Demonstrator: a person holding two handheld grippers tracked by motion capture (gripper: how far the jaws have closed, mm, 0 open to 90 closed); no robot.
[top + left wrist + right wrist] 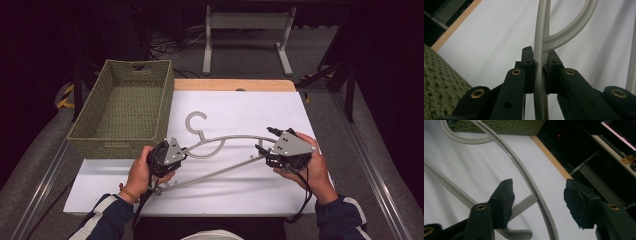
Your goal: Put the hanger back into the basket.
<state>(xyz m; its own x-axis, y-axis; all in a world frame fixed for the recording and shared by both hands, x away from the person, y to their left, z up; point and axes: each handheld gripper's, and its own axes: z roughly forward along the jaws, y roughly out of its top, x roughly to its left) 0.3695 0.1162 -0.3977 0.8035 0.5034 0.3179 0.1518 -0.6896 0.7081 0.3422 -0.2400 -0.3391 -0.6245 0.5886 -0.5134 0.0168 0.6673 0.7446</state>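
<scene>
Gripping the hanger (220, 150) at its left end, left gripper (167, 155) is clenched; right gripper (267, 141) gapes around the right end, ungrasped; basket (90, 120) far left likely awaits.

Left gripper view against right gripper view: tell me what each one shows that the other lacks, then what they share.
The left gripper view alone shows the left gripper shut on the hanger, its jaws pinching the grey rod just below a curved loop. The right gripper view alone shows the right gripper open, its jaws standing either side of the hanger's arm without touching it, with dark floor and metal frames past the table edge. Both show the hanger, the white table surface, its wooden edge and the woven green basket.
</scene>
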